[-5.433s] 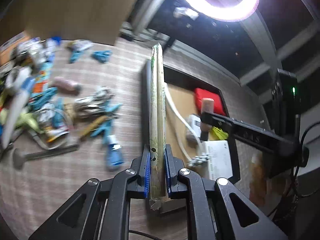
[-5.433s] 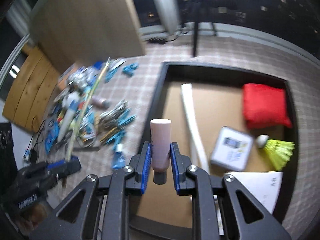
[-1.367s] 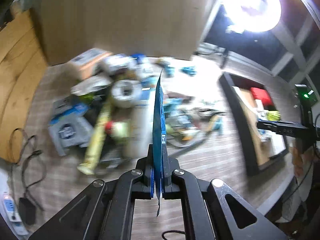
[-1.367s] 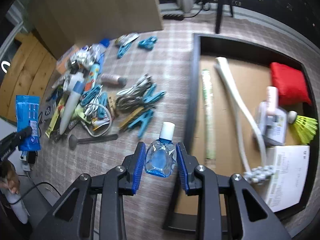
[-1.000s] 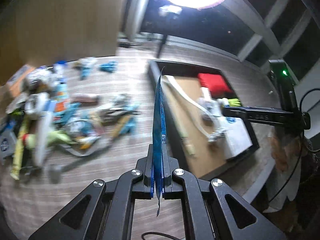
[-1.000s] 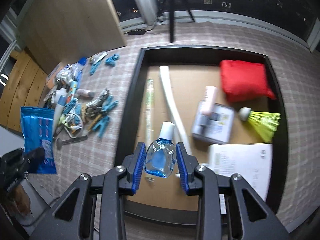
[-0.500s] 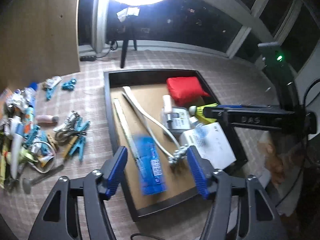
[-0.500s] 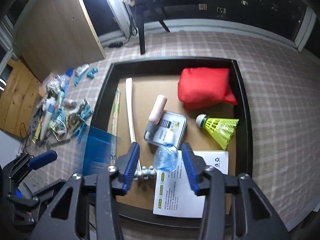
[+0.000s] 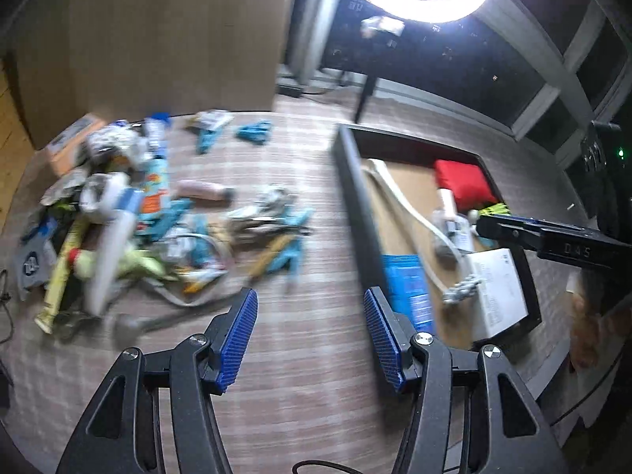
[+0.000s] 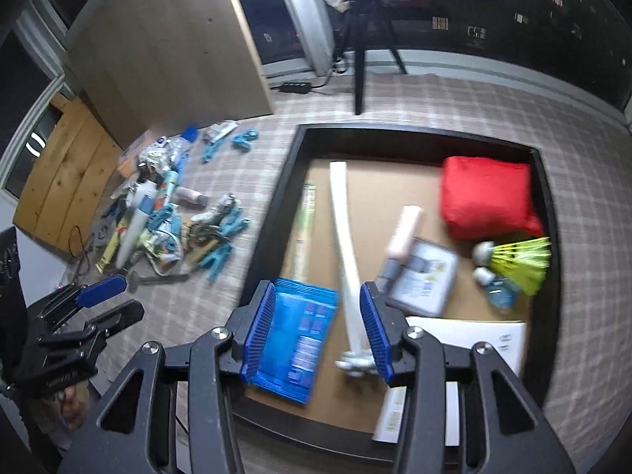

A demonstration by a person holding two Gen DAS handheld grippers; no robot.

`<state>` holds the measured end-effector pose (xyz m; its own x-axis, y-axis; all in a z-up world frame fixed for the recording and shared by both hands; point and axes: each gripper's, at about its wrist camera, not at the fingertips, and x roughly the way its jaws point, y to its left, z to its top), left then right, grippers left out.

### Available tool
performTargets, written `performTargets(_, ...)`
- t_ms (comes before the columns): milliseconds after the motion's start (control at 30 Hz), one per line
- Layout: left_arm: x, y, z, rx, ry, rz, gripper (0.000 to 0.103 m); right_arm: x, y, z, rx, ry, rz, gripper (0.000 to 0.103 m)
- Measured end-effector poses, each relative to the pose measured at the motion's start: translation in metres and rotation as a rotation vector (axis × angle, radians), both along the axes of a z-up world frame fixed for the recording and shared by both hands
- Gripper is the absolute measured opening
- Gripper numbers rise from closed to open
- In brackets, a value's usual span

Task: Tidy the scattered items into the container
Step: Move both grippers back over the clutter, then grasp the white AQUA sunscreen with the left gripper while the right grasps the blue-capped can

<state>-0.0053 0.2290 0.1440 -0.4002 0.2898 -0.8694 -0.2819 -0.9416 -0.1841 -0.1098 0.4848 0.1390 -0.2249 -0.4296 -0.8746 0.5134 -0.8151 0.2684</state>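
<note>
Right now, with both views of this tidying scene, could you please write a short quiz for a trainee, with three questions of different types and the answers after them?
1. True or false: the left tool grips the blue packet.
2. Multiple choice: where does the yellow shuttlecock lie? A) in the pile of clutter on the cloth; B) inside the black tray, beside the red pouch; C) between the right tool's pads.
3. Short answer: what lies on the cardboard below the open right tool?

Key:
1. False; its pads stand apart with nothing between them.
2. B.
3. The blue packet and the long white strip.
</note>
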Motion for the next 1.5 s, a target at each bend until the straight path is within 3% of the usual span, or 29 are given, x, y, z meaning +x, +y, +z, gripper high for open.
performTargets(333, -0.037, -0.122, -0.015, -0.013, -0.030, 0.103, 0.053, 0.025, -0.090, -0.004, -0.051, -0.048, 0.040, 0.044)
performTargets(567, -0.069, -0.163, -0.034, -0.015, -0.066, 0.101, 0.049, 0.037, -0.174, -0.012, -0.049, -0.095, 0.101, 0.044)
performTargets(767, -0.093, -0.173, -0.057, 0.019, -0.108, 0.069, 0.049, 0.039, -0.248, -0.027, -0.067, -0.180, 0.155, 0.044)
performTargets(1033, -0.111, -0.170, -0.079, 0.055, -0.140, 0.020, 0.049, 0.038, -0.325, -0.067, -0.009, -0.267, 0.220, 0.044)
performTargets(1500, -0.118, -0.161, -0.107, 0.075, -0.188, -0.010, 0.049, 0.031, -0.356, -0.107, -0.005, -0.376, 0.242, 0.040)
